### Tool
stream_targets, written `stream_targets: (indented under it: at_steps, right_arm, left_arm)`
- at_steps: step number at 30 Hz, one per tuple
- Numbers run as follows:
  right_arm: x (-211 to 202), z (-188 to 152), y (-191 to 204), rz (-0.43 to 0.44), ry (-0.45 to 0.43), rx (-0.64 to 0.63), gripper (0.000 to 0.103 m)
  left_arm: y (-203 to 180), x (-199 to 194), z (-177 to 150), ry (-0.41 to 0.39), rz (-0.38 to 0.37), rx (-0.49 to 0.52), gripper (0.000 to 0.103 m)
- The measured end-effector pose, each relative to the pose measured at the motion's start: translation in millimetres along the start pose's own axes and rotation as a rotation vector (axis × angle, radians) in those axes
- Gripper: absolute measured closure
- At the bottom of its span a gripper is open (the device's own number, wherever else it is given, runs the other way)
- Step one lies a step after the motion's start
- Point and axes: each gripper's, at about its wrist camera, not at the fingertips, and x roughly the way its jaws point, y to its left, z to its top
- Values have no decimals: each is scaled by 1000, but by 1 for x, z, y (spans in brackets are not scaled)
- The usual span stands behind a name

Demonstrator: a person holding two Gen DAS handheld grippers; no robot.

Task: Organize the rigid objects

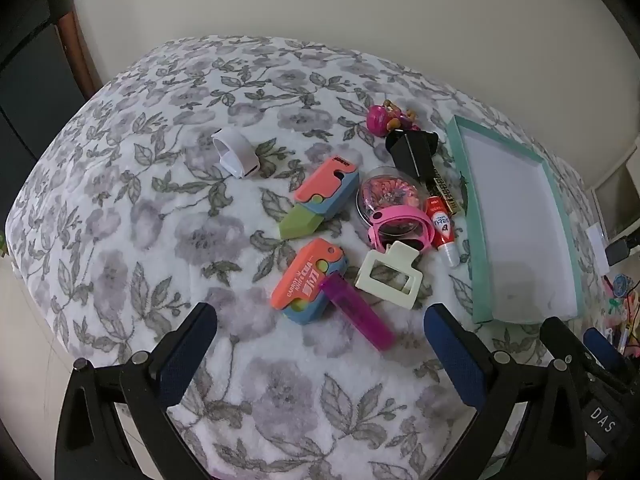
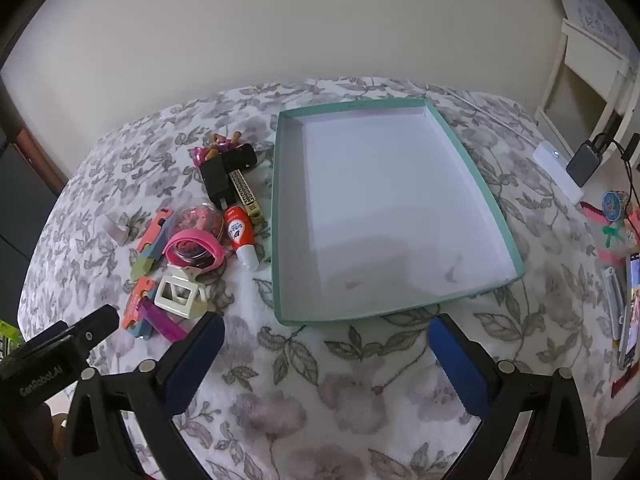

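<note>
Nearest the left gripper (image 1: 320, 344), whose fingers are spread wide and hold nothing, lies a purple lighter (image 1: 358, 312), its far end resting against an orange toy knife (image 1: 306, 286). Just right of that sits a cream hair clip (image 1: 390, 278), then a pink band (image 1: 402, 226) on a clear round case (image 1: 386, 200), and a red glue tube (image 1: 442, 226) close by the tray. Well right, the right gripper (image 2: 326, 354) hangs spread and empty before the near rim of the teal tray (image 2: 400, 310), which has nothing in it. Because the small things crowd and overlap, a grab at the lighter could well nudge the knife or catch the clip, and the soft floral blanket (image 1: 120, 208) may let a thin piece tip or sink as fingers close.
</note>
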Motion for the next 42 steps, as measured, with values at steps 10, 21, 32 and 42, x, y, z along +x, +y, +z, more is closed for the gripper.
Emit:
stream_targets:
  at_steps: [10,21,32,42]
  right_arm:
    - [-4,-3,-1,4,5,-1,0]
    - [1,1,-2,3,24,10,0]
    - [1,1,-2,7,24,11,0]
    - [1,0,-1,8,29,10,0]
  left_arm:
    - [0,2,-3,2,13,31,0]
    - [10,1,-1,1,-1,-45,0]
    - [8,-6,-2,-7,-2,-54,0]
    - [10,-13,-3,-22,12,-56,0]
